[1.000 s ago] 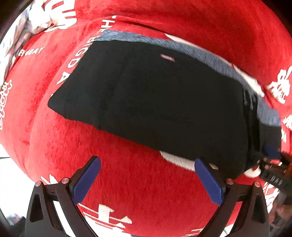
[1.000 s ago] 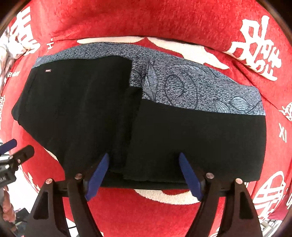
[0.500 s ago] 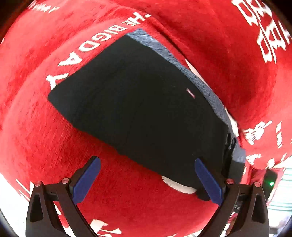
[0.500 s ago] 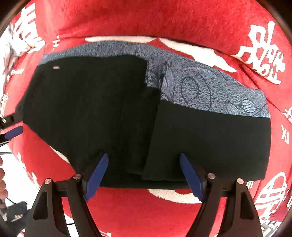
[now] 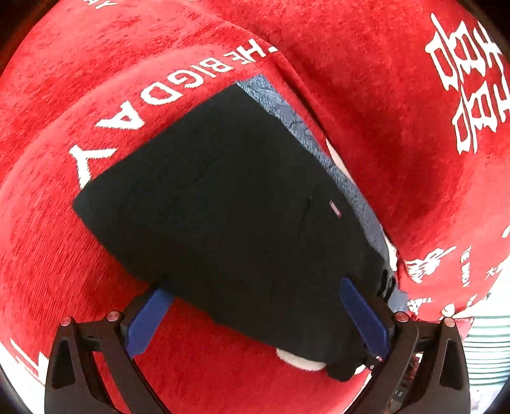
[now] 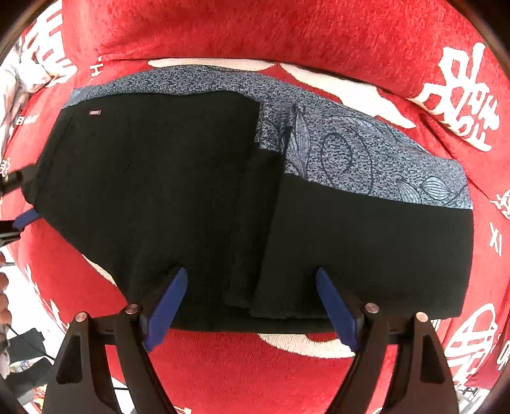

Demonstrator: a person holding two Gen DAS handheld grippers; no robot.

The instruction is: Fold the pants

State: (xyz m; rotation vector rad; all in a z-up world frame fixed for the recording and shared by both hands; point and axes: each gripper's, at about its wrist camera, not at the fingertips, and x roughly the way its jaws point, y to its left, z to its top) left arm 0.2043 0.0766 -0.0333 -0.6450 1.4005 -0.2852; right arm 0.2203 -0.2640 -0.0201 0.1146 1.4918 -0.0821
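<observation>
The right gripper (image 6: 248, 283) hangs wide open over the near edge of the folded pants (image 6: 178, 197), its blue pads holding nothing, and the left gripper (image 5: 258, 299) is spread just as wide over one end, apparently not pinching the cloth. The pants are soft black knit with a speckled grey-blue leaf-print band (image 6: 366, 153) along the far edge. They lie on a plush red blanket (image 6: 287, 28) with white lettering.

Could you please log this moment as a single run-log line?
task: fold pants | pants: part-folded on red cloth | left tongs: open at pants edge | right tongs: open over near hem
</observation>
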